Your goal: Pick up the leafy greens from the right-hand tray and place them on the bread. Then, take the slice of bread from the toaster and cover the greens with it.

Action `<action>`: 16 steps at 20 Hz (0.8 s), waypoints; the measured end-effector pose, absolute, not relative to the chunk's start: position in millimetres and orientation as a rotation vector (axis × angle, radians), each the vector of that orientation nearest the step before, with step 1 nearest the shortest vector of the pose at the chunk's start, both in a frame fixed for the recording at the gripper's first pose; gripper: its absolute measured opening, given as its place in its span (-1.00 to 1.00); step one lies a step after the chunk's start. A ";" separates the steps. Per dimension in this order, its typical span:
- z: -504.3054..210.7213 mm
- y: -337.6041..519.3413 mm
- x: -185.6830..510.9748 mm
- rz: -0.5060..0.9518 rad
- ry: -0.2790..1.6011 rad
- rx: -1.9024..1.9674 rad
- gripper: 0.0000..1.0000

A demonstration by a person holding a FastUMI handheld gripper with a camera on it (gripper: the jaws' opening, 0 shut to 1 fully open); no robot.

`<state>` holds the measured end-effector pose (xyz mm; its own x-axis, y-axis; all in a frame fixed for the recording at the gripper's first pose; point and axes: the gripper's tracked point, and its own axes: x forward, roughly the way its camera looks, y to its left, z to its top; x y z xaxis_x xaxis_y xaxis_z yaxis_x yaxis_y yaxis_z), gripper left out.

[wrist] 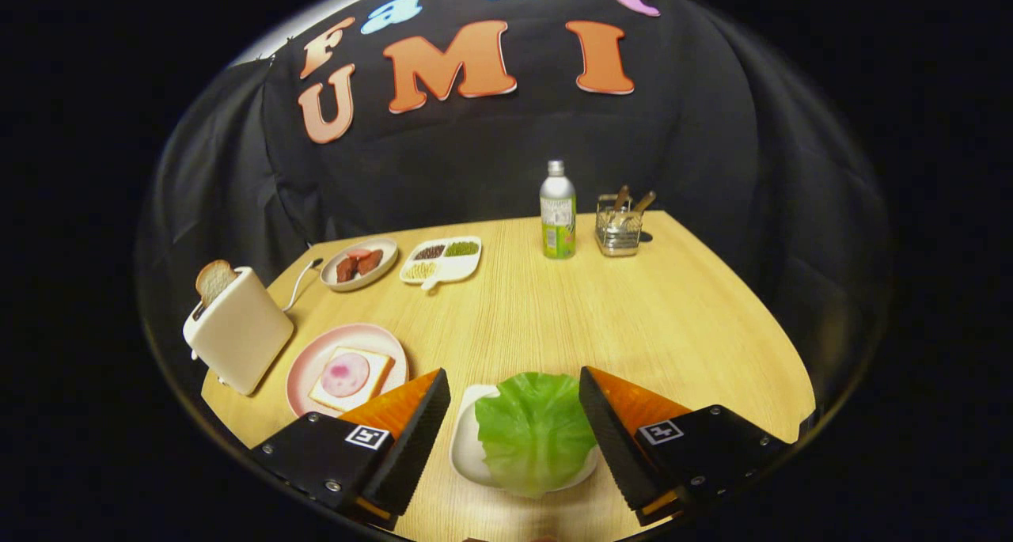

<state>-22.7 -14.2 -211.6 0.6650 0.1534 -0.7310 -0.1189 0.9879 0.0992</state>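
Greens lie between the wide-open tongs — pink plate, toaster leftward.

The one camera rides on the gripper and looks forward along its two spread fingers, tilted down over the worktop. It sits close above the near edge, just over the leafy greens on their white tray between the fingers. Its wide fisheye reach takes in the toaster at the left and the bottle far across.
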 end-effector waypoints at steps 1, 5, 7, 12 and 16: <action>-216.8 -12.9 -25.2 0.163 0.859 0.037 0.97; -233.9 -14.3 -33.0 0.177 0.936 -0.019 0.96; -243.9 -9.2 -41.9 0.211 0.996 -0.029 0.96; -263.3 -5.9 -50.8 0.238 1.088 -0.037 0.92; -277.1 -18.1 -49.2 0.187 1.131 -0.087 0.92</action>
